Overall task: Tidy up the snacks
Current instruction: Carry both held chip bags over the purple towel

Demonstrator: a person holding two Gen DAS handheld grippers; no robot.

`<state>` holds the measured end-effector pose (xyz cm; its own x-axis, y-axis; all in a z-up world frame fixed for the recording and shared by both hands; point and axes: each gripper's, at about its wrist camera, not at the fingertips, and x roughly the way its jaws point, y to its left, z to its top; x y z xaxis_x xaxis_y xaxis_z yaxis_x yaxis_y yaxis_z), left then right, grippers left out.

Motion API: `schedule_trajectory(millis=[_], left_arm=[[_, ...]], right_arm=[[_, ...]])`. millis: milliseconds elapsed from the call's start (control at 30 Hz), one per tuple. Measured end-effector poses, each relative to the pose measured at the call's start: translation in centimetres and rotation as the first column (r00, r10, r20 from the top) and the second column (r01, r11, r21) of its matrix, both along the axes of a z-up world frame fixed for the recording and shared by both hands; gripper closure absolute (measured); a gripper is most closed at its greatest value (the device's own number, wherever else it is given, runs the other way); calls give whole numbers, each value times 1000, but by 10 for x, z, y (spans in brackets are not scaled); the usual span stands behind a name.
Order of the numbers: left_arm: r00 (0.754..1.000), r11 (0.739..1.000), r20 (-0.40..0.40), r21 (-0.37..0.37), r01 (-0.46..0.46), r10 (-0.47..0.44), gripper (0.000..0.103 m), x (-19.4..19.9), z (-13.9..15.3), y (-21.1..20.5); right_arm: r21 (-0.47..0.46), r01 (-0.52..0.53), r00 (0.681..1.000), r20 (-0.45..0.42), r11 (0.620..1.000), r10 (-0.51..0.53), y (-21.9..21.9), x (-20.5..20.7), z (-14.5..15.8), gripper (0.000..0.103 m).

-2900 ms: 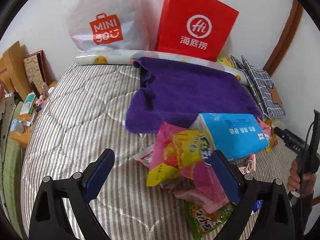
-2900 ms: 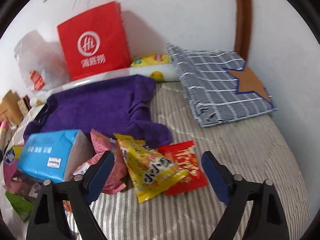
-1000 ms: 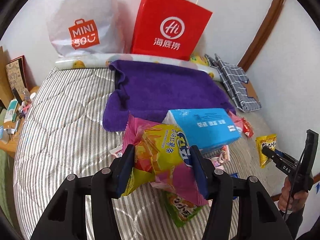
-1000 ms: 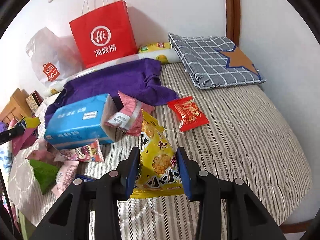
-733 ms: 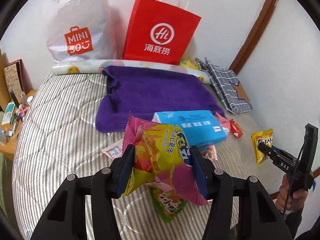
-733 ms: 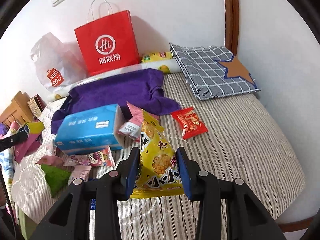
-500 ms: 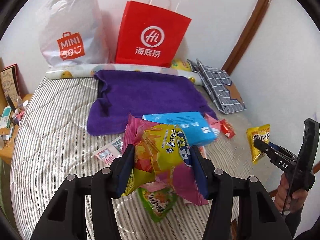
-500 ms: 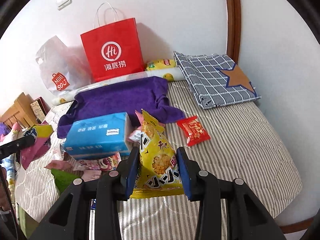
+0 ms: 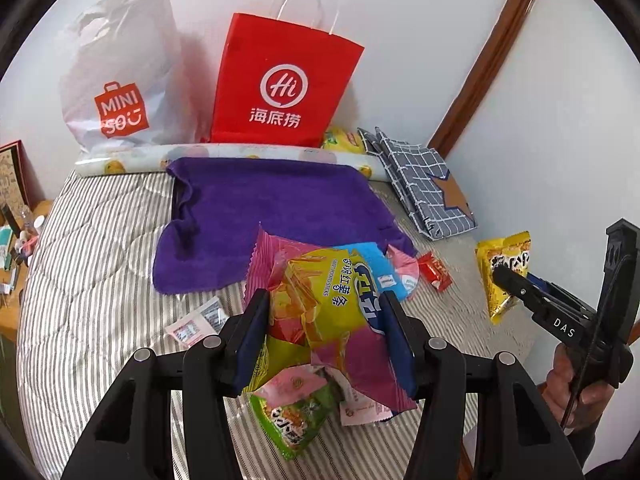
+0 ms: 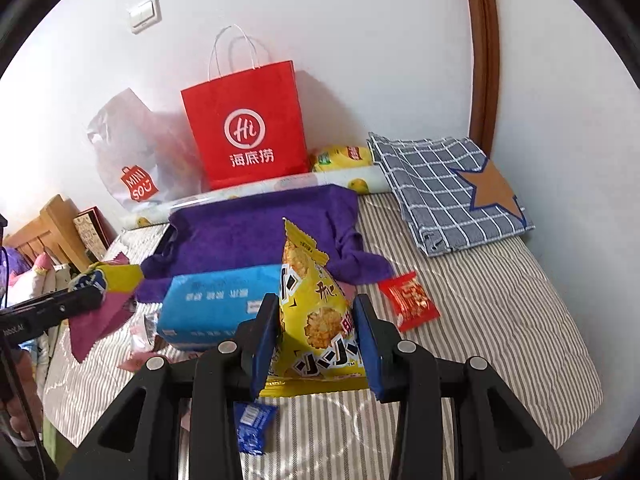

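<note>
— Above the striped mattress, what do we hold?
— Our left gripper clamps the pink-and-yellow snack bag; our right gripper pinches the yellow snack bag.
— Other snacks?
— The red packet lies at two o'clock.

I'm looking into a home bedroom: a grey striped quilted mattress, a folded blue checked blanket, a white wall switch.
</note>
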<state>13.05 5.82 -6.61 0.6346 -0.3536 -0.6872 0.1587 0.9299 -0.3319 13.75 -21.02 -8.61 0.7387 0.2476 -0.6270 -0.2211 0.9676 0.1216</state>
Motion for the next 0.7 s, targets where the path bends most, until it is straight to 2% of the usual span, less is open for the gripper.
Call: schedule_trajectory(millis=[700], left_arm=[[999,999,22,20,27,-28,48,43,13,-10]], right_arm=[[4,-37,999,10,999,37,23,46,11,67]])
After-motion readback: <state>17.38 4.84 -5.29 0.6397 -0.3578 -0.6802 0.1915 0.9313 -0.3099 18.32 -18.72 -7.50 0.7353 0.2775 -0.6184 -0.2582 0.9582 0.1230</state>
